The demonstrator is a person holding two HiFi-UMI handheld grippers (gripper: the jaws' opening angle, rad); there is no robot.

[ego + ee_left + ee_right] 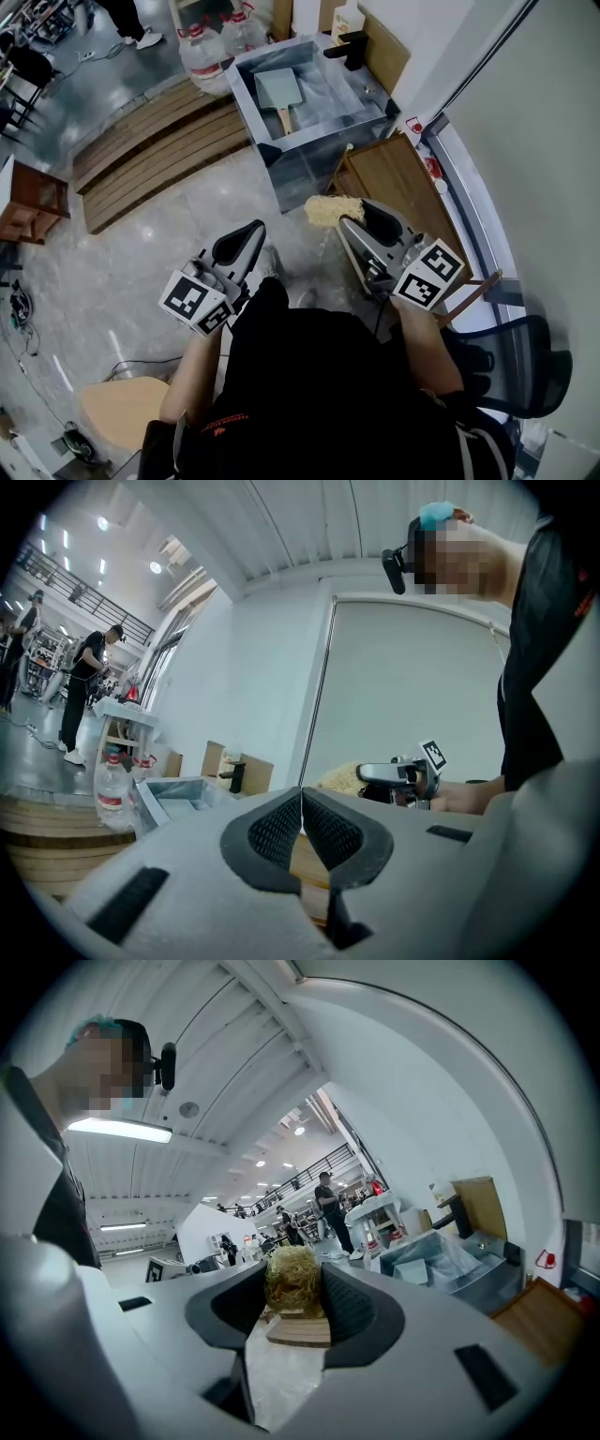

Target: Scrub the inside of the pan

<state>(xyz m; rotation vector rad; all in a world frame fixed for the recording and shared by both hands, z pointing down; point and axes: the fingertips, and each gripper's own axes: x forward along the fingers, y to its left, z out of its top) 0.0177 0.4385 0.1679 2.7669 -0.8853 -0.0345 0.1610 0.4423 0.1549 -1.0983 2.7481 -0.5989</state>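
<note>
Gripping a straw-coloured scrubber [292,1277] with the right gripper's [294,1299] fingers [351,1309]; left gripper [302,808] pressed shut on nothing. Well ahead, flat in the sink [323,171] toward its far left corner: the pan [277,86]. Judged best: step closer, steady the handle [284,120] with the left, then rub firm circles across the inside.

Both tools have matt grey plastic shells: the left hand-held gripper [302,803] and the right hand-held gripper [293,1283]. Their dark pads [277,832] look rubbery and finely dimpled to us. The scrubber [330,209] is a rough, straw-coloured tangle of dry fibres. We'd call the sink [319,159] dull sheet metal. The pan [277,87] has a smooth, pale matt surface and a bare wood handle [284,120]. The faucet [349,47] is matt black and the desk [398,183] is brown wood grain. The floor [141,244] is glossy polished grey, the slats [150,141] plain wood, the bottles [202,52] clear plastic.
</note>
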